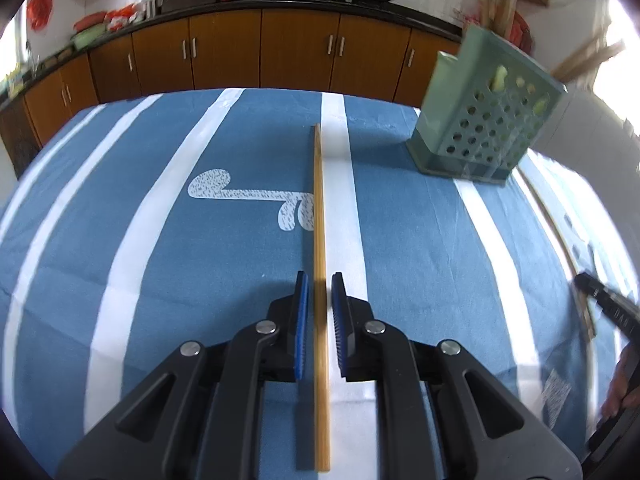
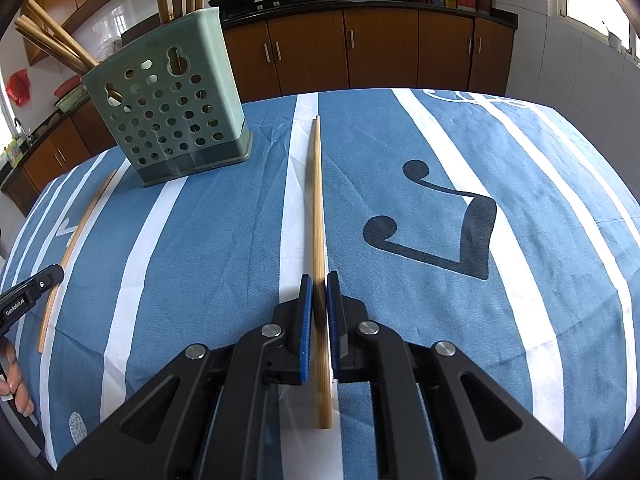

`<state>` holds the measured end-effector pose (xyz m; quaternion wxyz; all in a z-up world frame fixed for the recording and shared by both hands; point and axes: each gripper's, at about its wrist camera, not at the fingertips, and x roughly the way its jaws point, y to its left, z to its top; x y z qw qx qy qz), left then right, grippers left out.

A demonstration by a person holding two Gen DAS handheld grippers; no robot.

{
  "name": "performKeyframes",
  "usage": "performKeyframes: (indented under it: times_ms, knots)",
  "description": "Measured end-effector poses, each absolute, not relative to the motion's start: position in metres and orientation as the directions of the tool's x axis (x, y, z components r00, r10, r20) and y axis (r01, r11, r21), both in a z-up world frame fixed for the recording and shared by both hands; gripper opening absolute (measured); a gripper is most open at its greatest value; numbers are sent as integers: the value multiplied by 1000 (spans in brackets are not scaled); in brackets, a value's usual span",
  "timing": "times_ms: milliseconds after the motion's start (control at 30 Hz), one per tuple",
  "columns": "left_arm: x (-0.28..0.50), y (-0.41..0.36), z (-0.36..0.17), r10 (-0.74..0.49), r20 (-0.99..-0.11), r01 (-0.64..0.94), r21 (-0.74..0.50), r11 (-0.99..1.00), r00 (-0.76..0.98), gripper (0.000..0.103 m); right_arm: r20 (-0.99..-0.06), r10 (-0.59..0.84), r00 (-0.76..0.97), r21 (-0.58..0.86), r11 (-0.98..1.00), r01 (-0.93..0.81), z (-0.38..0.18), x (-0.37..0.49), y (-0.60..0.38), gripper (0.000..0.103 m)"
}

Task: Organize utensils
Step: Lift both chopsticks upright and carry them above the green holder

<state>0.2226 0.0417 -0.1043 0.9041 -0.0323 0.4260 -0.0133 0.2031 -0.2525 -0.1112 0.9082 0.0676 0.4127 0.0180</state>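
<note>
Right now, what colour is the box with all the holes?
The box is pale green, with round holes all over one side. It shows best from the right wrist camera.

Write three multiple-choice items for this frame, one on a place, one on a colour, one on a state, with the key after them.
1. Where does the chopstick near the left gripper lie?
A. Inside the holder
B. On the tablecloth, between the gripper's fingers
C. On the kitchen counter

2. What colour is the perforated utensil holder?
A. Pale green
B. Red
C. Black

3. How does the right gripper stand to its chopstick?
A. Shut with nothing between the fingers
B. Far from any chopstick
C. Fingers on either side of it, a gap on each side, chopstick lying on the tablecloth

Key: 1 B, the stick runs along a white stripe between the blue pads. 2 A, its walls are pale green in both views. 3 C, the pads flank the stick with gaps showing.
</note>
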Motion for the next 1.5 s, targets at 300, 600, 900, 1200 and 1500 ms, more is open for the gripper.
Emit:
performKeyframes:
  times_ms: [300, 600, 900, 1200, 1500]
  knots:
    - [201, 37, -105, -29, -773, 9, -30, 1000, 633, 9, -748, 99, 656, 133, 991, 2, -111, 194, -252, 8]
    - [193, 45, -88, -72, -768, 12, -83, 996, 636, 8, -683, 103, 723, 160, 987, 10, -80, 177, -268, 7]
    - [180, 51, -31, -98, -655, 18, -128, 992, 750, 7, -582, 86, 808, 176, 984, 21, -36, 167, -282, 7]
    - [171, 56, 13, -111, -551, 17, -174, 985, 827, 7, -508, 102, 856, 206, 979, 5, -10, 162, -286, 7]
    - [168, 50, 43, -133, -495, 46, -184, 982, 859, 7, -454, 129, 881, 236, 972, -21, 11, 158, -287, 7]
